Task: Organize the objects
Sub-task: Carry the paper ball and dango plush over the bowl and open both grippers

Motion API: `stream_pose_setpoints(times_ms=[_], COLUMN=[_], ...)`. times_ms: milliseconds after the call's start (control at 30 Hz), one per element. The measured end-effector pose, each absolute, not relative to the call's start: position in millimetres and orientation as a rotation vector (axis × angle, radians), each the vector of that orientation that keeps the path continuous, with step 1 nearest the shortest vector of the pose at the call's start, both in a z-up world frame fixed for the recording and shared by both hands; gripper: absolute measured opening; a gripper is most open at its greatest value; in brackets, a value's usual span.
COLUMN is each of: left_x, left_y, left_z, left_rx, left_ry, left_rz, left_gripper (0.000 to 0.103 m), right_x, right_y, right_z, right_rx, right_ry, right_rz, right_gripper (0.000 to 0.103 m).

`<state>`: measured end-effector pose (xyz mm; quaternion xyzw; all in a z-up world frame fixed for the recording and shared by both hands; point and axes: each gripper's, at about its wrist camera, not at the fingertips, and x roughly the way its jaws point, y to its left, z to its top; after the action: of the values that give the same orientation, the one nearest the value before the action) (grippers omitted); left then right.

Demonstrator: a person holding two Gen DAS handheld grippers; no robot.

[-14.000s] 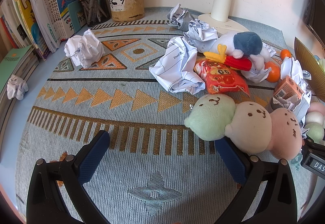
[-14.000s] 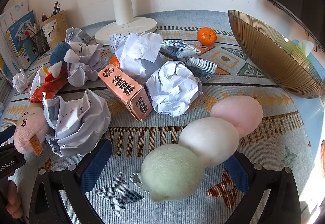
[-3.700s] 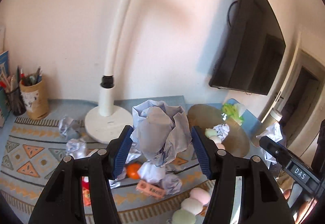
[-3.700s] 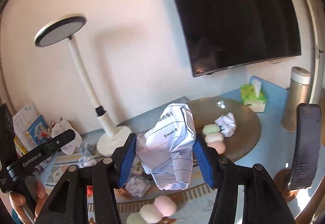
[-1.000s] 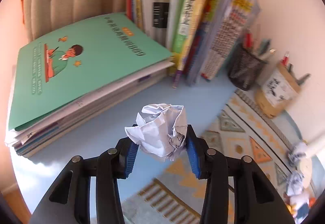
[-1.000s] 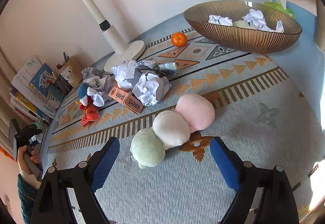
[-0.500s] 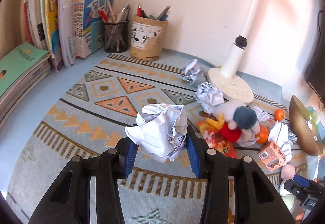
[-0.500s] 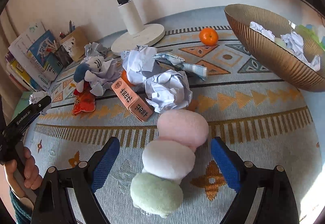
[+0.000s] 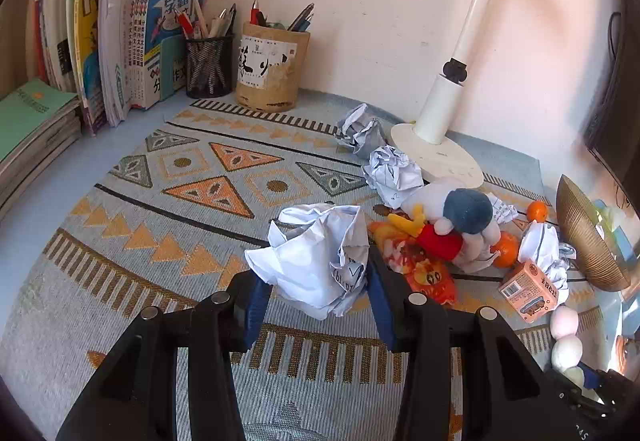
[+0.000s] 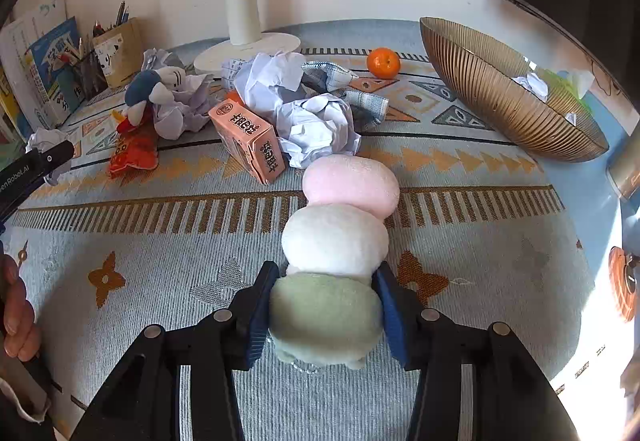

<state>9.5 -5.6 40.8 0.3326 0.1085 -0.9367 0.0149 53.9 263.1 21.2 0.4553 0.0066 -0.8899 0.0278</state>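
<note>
left gripper [image 9: 316, 293]: clenched on paper ball [image 9: 316, 261] | right gripper [image 10: 326, 313]: just closed, grasping plush dango [image 10: 336, 241]

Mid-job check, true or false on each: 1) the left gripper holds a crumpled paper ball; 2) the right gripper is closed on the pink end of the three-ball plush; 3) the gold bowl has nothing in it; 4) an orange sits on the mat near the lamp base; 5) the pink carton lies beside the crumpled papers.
1) True. The left gripper clamps a crumpled paper ball.
2) False. The right gripper, whose jaws have just been closing, grips the green end of the three-ball plush; the pink end points away from it.
3) False. The gold bowl holds at least one paper wad.
4) True. The orange sits right of the lamp base.
5) True. The pink carton lies against the crumpled papers.
</note>
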Motion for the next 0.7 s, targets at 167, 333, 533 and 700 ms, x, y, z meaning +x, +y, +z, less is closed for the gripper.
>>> stream_pose_setpoints(times_ms=[167,333,533,700], left_x=[17,9,-20,-48], left_y=[13,79,174,239], left_z=[70,136,193,195], left_rx=[0.97,0.862,0.848,0.944], left_ry=[0.352,0.286,0.27,0.261], left_rz=[-2.944,-3.162,-3.389,-3.477], left_gripper=[0.042,0.042,0.042,0.042], right_x=[68,66,46,11], right_y=[298,346,414,484], right_z=[60,130,189,194], right_rx=[1.252,0.983,0.738,0.778], right_ry=[-0.052,-0.129,-0.317,-0.641], right_rz=[-2.812,-3.01,-3.228,-3.19], right_gripper=[0.046,0.046,0.046,0.047])
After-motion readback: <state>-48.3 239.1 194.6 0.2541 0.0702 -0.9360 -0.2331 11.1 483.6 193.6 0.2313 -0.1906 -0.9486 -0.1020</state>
